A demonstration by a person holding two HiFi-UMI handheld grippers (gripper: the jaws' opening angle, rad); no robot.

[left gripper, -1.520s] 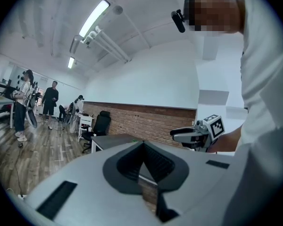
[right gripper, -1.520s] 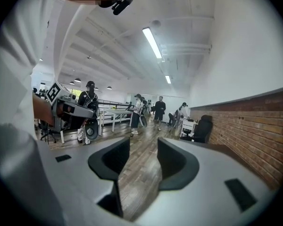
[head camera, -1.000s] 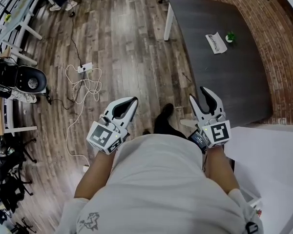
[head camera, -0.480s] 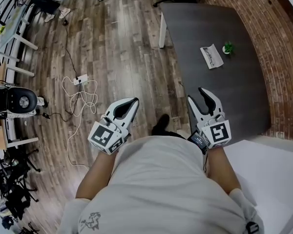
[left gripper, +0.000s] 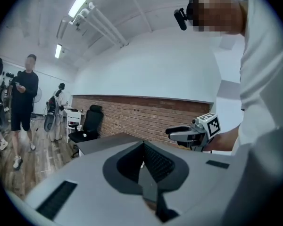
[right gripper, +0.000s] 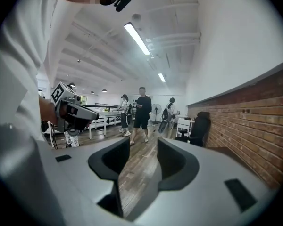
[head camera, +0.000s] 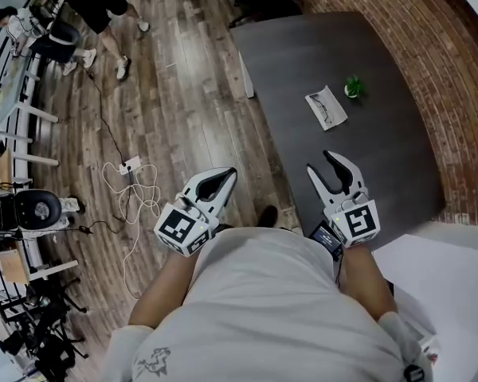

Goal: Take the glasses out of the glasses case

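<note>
An open white glasses case with dark-framed glasses in it lies on the dark grey table, beside a small green plant. Both grippers are held in front of my body, well short of the case. In the head view my left gripper hangs over the wooden floor with its jaws together and nothing in them. My right gripper is over the table's near edge, open and empty. The left gripper view shows the jaws meeting. A clear gap separates the jaws in the right gripper view.
A brick wall runs along the table's far side. A white cable and power strip lie on the floor at left. People stand further back in the room, near desks and a black office chair. A white surface is at my right.
I have moved toward the table: the case and plant have shifted down and left in the head view. Both grippers keep their places and states.
</note>
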